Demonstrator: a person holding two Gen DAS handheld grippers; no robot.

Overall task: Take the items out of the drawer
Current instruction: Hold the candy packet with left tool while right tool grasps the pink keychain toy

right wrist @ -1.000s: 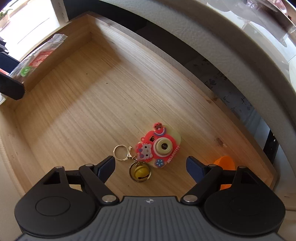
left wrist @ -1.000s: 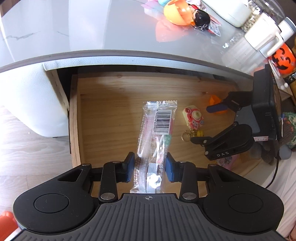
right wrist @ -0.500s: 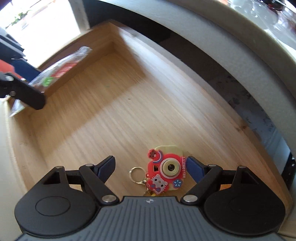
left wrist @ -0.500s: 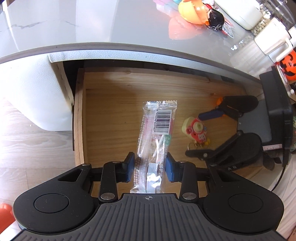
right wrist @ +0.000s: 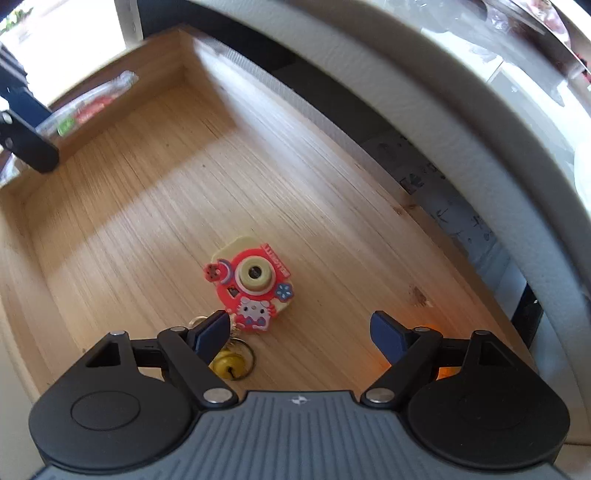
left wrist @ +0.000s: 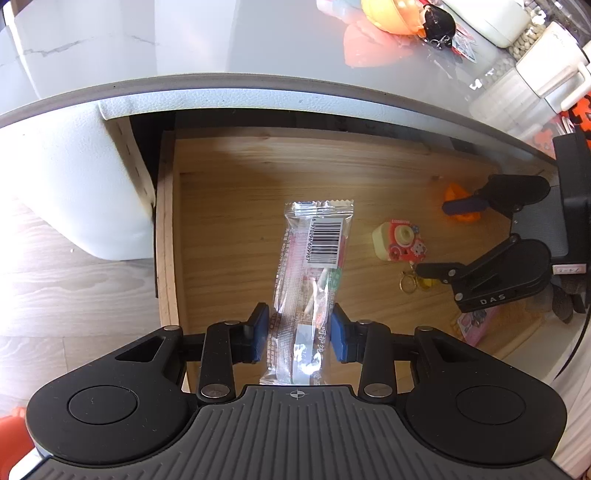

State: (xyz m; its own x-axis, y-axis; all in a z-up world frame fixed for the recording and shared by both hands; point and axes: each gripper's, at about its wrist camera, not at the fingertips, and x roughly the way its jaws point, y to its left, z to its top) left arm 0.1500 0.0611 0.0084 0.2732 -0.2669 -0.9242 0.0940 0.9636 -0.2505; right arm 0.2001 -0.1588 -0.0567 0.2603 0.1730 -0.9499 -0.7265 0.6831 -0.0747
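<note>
My left gripper is shut on a clear snack packet with a barcode, held above the open wooden drawer. A red and cream camera-shaped keychain with a ring and yellow bell lies on the drawer floor, also seen as the keychain in the left wrist view. My right gripper hangs open just above it, its left finger over the ring, nothing between its pads. The right gripper shows at the drawer's right side. An orange toy lies by the right wall.
The white table edge overhangs the drawer's back. On the tabletop sit an orange toy, a black ball figure and white containers. A pink card lies near the drawer's front right. Wood floor at left.
The right gripper has shifted over the drawer, and the keychain now sits further left between its fingers. The left gripper still holds the packet in the same place.
</note>
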